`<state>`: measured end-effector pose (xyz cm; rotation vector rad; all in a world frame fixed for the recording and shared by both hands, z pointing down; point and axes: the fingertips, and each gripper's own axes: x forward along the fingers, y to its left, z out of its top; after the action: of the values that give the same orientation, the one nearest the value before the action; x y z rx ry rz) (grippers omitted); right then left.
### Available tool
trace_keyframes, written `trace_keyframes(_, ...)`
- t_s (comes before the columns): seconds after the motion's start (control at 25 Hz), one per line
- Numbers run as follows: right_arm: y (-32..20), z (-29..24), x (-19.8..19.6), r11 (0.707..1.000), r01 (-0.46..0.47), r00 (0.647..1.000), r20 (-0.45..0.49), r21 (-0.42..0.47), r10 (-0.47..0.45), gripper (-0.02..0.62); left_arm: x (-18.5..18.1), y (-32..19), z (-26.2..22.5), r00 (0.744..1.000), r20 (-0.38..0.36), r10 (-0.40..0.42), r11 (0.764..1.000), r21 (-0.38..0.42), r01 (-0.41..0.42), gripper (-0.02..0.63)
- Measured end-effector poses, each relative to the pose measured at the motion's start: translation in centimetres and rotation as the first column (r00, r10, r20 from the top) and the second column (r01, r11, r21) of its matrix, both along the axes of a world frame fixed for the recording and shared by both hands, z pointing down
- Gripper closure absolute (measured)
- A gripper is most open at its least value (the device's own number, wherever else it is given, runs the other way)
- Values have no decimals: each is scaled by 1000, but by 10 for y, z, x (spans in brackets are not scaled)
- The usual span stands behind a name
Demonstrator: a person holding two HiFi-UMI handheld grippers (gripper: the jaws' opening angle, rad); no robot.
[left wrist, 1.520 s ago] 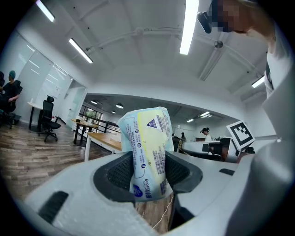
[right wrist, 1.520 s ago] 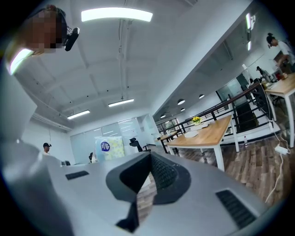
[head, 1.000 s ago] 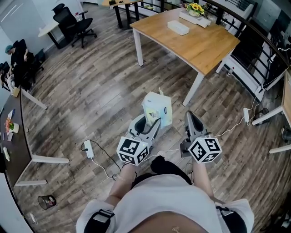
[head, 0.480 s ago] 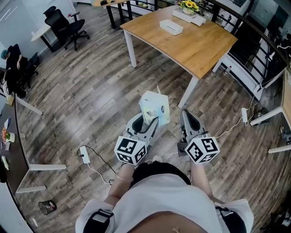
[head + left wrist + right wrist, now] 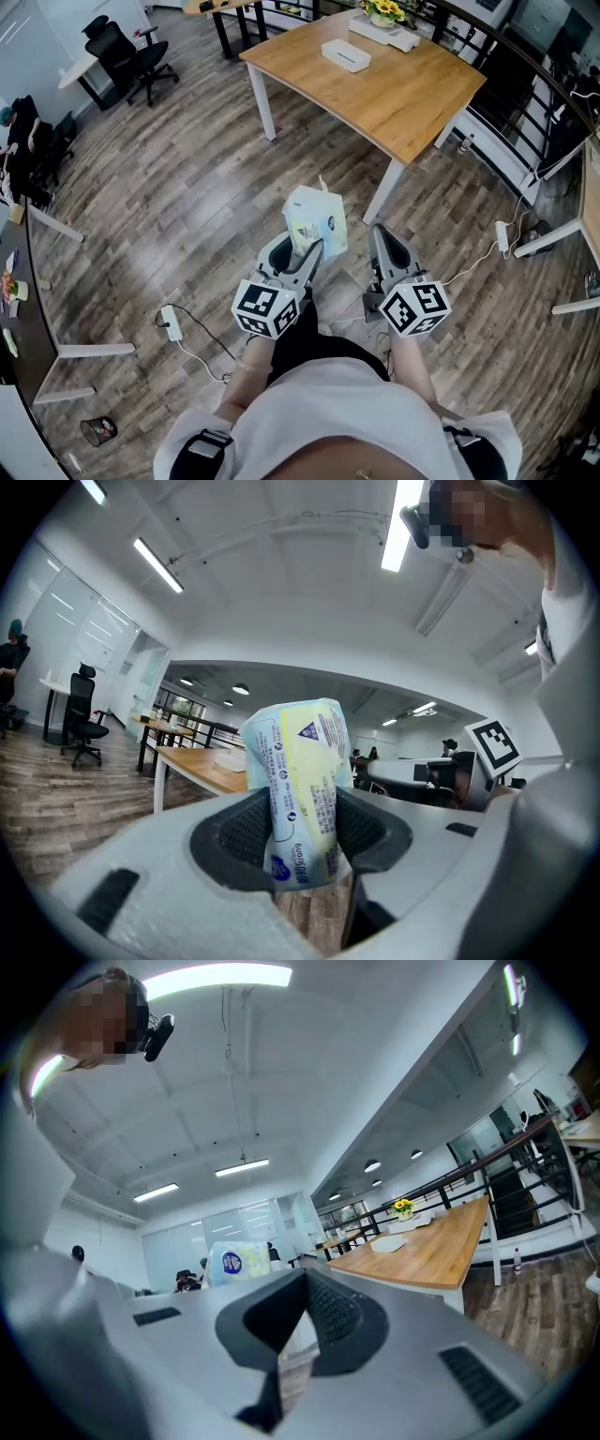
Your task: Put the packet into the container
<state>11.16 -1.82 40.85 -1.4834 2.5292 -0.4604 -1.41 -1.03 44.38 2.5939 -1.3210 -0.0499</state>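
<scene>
So the packet (image 5: 317, 217) is clamped upright between the half-closed jaws of the left gripper (image 5: 298, 253), held up over the wooden floor (image 5: 187, 197) near the bench (image 5: 412, 89). The right gripper (image 5: 382, 234) is carried alongside, jaws pressed together, nothing held.

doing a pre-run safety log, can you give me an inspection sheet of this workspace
surface: wooden table ahead of the person
job's things: packet held upright above the floor; white box on the table, maybe the container
clutter: flowers at the table's far edge; bin on the floor
grippers: left gripper shut on the packet; right gripper shut, empty
cables: power strip with a lead on the floor; second power strip at right
surroundings: wood floor, office chair
</scene>
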Motion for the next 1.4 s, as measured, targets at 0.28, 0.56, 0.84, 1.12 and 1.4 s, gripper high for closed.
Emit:
trace_keyframes(0.28,-18,6,12,999,-32,999,4,-16,32,584,9,-19,-3,1000,10,16,1000,16,-16,417)
trace_keyframes(0.56,-50,8,22,998,-52,999,-4,-20,52,584,15,-56,2,1000,16,23,1000,5,-23,417)
trace_keyframes(0.84,-91,7,26,997,-74,997,-10,-14,74,584,19,-96,1,997,56,44,999,22,-45,417)
trace_keyframes(1.12,-137,8,33,994,-106,994,-9,-34,106,584,19,-145,0,997,50,64,998,11,-64,417)
trace_keyframes(1.4,-201,-1,29,994,-107,994,-17,-28,107,584,21,-213,-7,996,44,83,996,14,-83,417)
